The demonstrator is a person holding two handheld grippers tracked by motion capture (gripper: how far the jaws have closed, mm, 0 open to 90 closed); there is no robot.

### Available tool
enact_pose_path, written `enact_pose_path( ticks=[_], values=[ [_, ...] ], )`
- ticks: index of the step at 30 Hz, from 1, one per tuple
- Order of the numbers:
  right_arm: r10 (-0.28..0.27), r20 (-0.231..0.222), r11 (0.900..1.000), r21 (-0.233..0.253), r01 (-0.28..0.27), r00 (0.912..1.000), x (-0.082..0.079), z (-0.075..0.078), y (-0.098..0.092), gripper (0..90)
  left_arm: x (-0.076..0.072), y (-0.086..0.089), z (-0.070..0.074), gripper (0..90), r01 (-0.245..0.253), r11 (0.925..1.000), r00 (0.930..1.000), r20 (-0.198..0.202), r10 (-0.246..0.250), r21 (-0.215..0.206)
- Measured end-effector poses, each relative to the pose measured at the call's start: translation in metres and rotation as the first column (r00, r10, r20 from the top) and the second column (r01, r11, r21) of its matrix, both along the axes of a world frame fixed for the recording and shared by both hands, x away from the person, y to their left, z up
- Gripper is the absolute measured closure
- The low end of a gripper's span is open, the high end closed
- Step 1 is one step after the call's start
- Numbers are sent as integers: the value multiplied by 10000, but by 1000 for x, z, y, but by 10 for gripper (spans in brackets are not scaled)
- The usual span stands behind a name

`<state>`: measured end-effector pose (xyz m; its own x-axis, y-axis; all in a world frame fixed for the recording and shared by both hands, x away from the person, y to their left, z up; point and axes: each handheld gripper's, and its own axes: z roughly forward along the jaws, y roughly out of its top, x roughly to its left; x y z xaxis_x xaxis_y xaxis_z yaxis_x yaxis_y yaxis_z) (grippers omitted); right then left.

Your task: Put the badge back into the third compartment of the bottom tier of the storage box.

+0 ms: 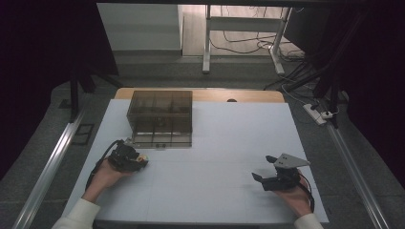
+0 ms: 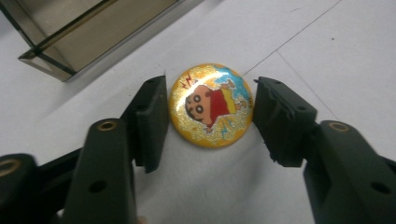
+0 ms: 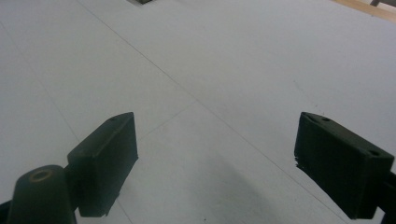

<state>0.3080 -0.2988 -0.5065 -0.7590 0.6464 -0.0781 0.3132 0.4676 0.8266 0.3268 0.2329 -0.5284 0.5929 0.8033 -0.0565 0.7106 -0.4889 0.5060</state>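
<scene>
Desk: we see a white sheet over the desk [image 1: 215,143], a wooden edge showing at the far side; faint seam lines cross the sheet.
Box: a smoky see-through divided box [image 1: 161,118] sits on the far left part of the desk, its near corner just beyond the left claw in the left gripper view.
Beyond desk: grey floor, metal frame legs, loose cables and a power strip [image 1: 315,113] at right.
Obstruction: nothing lies between the two claws; the right claw has bare sheet before it.
Badge: a round domed badge [image 2: 211,105], glittery yellow with a blue patch and a cartoon child in a red top, lies flat on the sheet near the box.
Left claw [image 2: 208,109]: jaws stand either side of the badge, at or nearly at its rim; we cannot tell if they grip.
Right claw [image 3: 215,158]: jaws spread wide, holding nothing, well apart from the badge.
</scene>
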Motion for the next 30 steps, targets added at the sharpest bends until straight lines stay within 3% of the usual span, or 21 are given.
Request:
enact_pose_path(
  ticks=[17, 20, 21, 22, 23, 25, 26, 28, 30],
  values=[
    [80, -59, 9999, -99, -80, 10000, 0, -1, 1, 133, -1, -1, 0, 462, 162, 9998, 9997, 176, -164, 102],
    [80, -46, 9999, -112, -81, 10000, 0, -1, 1, 133, -2, 1, 2, 466, 173, 9998, 9995, 276, -170, -100],
    [81, -46, 9999, -114, -82, 10000, 0, -1, 1, 133, -4, 3, 6, 540, -72, 9993, 9966, 823, 102, -359],
    [78, -43, 9999, -114, -78, 10000, 0, -1, 1, 133, -5, 7, 11, 694, -155, 9975, 9952, 949, 221, -692],
    [72, -47, 9999, -114, -73, 10000, 0, -1, 1, 133, -5, 8, 12, 747, -207, 9976, 9945, 1010, 274, -661],
    [73, -47, 9999, -102, -74, 10000, 0, -1, 1, 133, -5, 7, 8, 744, -178, 9996, 9964, 831, 194, -204],
    [76, -40, 9999, -118, -76, 10000, 1, -1, 1, 133, -4, 6, 5, 676, -67, 9999, 9984, 568, 74, -126],
    [81, -40, 9999, -123, -81, 10000, 1, -1, 1, 133, -2, 6, 2, 671, -24, 9994, 9986, 523, 43, -354],
    [49, -2, 9999, -147, -49, 10000, 0, 0, 1, 133, -2, 5, 3, 625, -35, 9995, 9986, 526, 52, -324]
  ],
)
